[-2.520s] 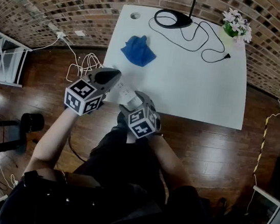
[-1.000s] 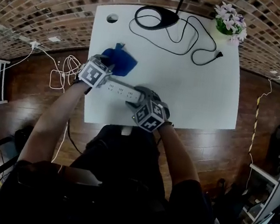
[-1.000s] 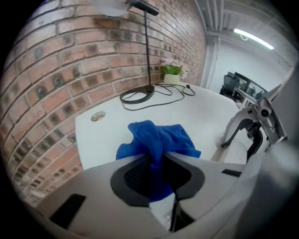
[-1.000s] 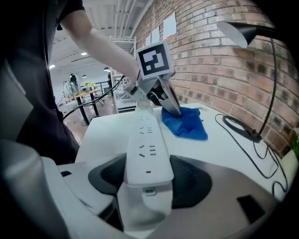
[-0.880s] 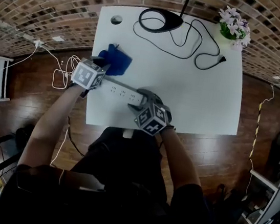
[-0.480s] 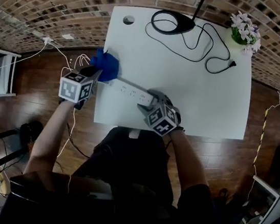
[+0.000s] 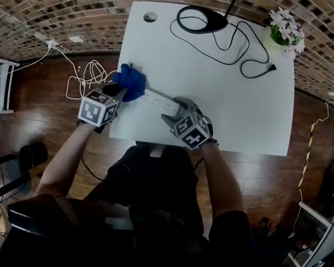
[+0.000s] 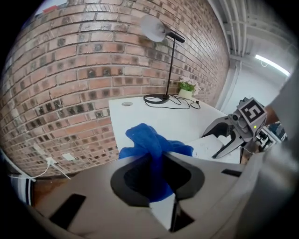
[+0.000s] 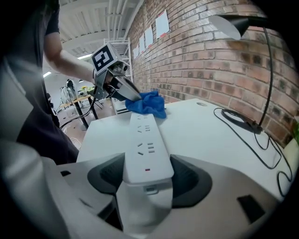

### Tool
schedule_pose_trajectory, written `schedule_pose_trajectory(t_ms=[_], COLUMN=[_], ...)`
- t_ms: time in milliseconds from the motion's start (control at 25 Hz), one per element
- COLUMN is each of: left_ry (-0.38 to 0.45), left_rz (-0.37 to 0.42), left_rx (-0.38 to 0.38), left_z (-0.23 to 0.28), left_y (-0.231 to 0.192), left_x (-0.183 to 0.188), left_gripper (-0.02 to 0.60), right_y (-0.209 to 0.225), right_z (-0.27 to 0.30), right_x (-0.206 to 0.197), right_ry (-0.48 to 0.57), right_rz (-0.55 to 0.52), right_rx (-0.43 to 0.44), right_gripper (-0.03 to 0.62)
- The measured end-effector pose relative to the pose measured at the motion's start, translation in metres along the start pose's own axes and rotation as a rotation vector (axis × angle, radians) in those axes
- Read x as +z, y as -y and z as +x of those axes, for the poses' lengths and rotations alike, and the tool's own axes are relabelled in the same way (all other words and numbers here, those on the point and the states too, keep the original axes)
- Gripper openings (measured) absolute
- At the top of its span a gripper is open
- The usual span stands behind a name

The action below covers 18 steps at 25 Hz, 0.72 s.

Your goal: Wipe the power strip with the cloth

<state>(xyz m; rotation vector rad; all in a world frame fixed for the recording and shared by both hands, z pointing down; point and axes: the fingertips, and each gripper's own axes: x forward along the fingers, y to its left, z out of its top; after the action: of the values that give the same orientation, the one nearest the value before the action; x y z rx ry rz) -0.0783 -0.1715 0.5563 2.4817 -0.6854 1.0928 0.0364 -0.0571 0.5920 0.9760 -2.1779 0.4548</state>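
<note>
A white power strip lies on the white table near its front left corner. My right gripper is shut on the strip's near end, one jaw on each long side. My left gripper is shut on a bunched blue cloth, which fills the gap between its jaws. In the right gripper view the cloth rests on the strip's far end, with the left gripper just behind it. The strip's cord is hidden.
At the table's back stand a black lamp base, its cable and plug, and a small flower pot. A cable hole sits at the back left corner. A coiled white cable lies on the wooden floor at left.
My left gripper has carried the cloth leftward along the strip to its end by the table's left edge, rolling a little. The right gripper has kept its hold on the strip.
</note>
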Motion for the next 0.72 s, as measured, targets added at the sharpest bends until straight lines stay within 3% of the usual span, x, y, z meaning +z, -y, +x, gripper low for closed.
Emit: schedule_pose_trajectory(t_ms=[160,360,560,720], left_ry=[-0.023,-0.048,-0.096,-0.122], left_rz=[0.093,0.155,0.309,0.356], left_rx=[0.015,0.023,0.049,0.076], left_z=[0.006,0.002,0.008,0.006], left_y=[0.011,0.018,0.032,0.029], left_x=[0.000,0.002,0.004,-0.001], left_gripper=[0.071,0.074,0.074,0.074], right_y=[0.000,0.000,0.002,0.000], right_z=[-0.003,-0.002,-0.006,-0.003], right_x=[-0.002,-0.001,-0.006,-0.002], right_ry=[0.013,0.033,0.040,0.052], right_rz=[0.008,0.006,0.006,0.001], right_rx=[-0.010,-0.009,-0.010,-0.007], right_gripper=[0.293,0.295,0.295,0.295])
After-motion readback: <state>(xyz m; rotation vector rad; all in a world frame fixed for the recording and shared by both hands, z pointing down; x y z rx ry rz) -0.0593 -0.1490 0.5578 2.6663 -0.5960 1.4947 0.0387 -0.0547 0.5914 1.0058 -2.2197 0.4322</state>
